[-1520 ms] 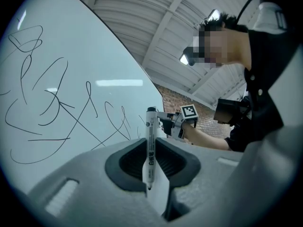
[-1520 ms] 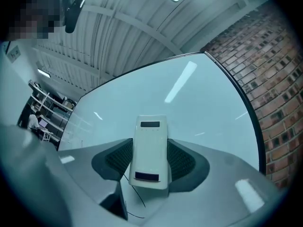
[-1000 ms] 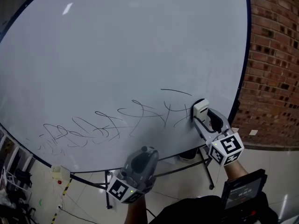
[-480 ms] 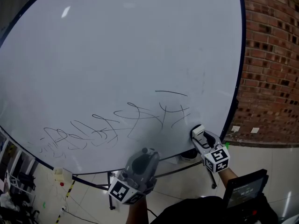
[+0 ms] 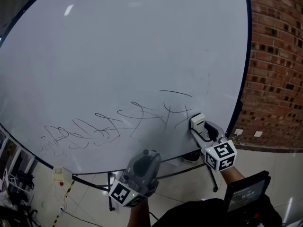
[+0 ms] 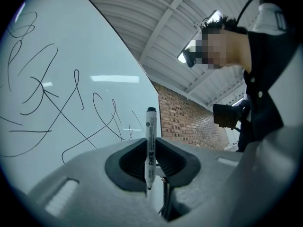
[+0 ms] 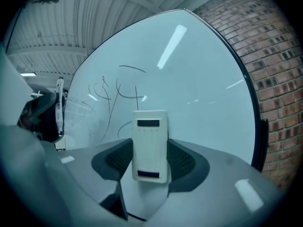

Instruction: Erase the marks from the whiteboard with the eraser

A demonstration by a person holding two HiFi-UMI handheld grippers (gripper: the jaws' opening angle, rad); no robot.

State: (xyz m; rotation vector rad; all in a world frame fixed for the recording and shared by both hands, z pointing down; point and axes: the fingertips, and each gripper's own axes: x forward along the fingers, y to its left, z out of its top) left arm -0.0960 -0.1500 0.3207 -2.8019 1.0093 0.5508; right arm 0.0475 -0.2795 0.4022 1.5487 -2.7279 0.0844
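"Head view, starting closest: what sits lowest in the frame?"

"The left gripper [image 5: 147,155], grey, with its marker cube towards the camera. It is below the board's lower edge and clear of the surface."

"Anything in it?"

"Yes. In the left gripper view its jaws are closed on a slim white marker pen with black ends [image 6: 150,145], which stands upright between them."

"And the other hand?"

"The right gripper [image 5: 201,129] is a little farther out and to the right. Its jaws clamp a white rectangular plastic eraser [image 5: 197,121] by its two long sides, and the eraser sticks out past the jaw tips."

"Where is that eraser against the writing?"

"It is low on the large white whiteboard [image 5: 118,46], at the right-hand end of the black scribbled marks [image 5: 118,126], just beside the last strokes. I cannot tell whether it presses on the surface."

"And the marks themselves?"

"They run in a band from the lower left towards the eraser, with one separate curved stroke above the right end."

"Beyond that?"

"A dark metal stand [image 5: 189,167] shows under the board, and a red brick wall [image 5: 277,70] rises to its right."
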